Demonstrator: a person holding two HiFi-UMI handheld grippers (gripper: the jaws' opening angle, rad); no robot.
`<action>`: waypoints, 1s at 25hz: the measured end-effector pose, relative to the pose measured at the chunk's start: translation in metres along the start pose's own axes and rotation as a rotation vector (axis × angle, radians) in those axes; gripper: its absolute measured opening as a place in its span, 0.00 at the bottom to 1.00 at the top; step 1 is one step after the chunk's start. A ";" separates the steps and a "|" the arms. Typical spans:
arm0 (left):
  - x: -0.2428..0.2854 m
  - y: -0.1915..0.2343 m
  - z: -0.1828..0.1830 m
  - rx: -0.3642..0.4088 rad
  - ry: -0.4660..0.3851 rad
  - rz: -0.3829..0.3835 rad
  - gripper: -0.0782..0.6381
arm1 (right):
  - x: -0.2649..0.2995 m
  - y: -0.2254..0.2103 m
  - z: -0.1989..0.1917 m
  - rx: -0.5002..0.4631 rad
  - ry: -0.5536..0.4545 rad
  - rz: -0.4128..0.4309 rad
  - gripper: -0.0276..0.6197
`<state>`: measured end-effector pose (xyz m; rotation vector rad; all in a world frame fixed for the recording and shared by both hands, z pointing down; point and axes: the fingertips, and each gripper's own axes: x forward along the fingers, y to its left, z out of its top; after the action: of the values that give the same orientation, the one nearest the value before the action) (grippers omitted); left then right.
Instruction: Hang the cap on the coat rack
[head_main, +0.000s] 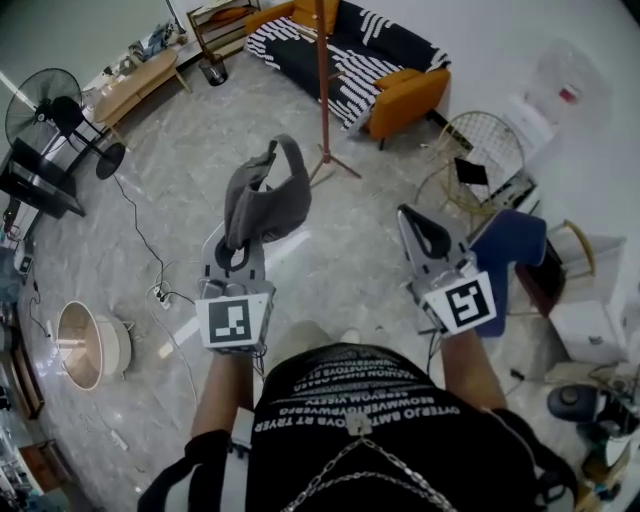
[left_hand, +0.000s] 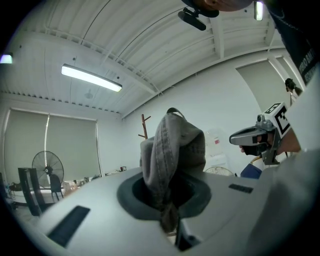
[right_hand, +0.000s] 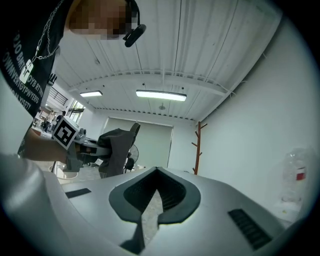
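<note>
A grey cap stands up out of my left gripper, which is shut on its lower edge. In the left gripper view the cap fills the middle and hides the jaw tips. The coat rack, a thin reddish-brown pole on spread feet, stands ahead in front of the sofa. It shows small behind the cap as the rack in that view, and as the rack in the right gripper view. My right gripper is held level beside the left one, shut with nothing in it; its tips meet.
An orange sofa with a striped throw stands behind the rack. At the right are a wire chair, a blue chair and a water dispenser. At the left are a fan, a floor cable with power strip and a round tub.
</note>
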<state>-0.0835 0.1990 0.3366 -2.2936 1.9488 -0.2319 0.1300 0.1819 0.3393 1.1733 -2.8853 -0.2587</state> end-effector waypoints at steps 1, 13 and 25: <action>0.001 0.002 -0.002 0.002 0.005 0.005 0.13 | 0.002 0.000 -0.003 0.006 0.001 0.004 0.03; 0.044 0.016 -0.020 0.003 0.025 -0.054 0.13 | 0.039 -0.013 -0.025 0.011 0.019 -0.017 0.03; 0.134 0.052 -0.017 0.007 -0.002 -0.105 0.13 | 0.111 -0.053 -0.031 -0.006 0.019 -0.059 0.03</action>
<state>-0.1165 0.0586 0.3485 -2.3938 1.8259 -0.2457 0.0897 0.0628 0.3559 1.2548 -2.8348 -0.2558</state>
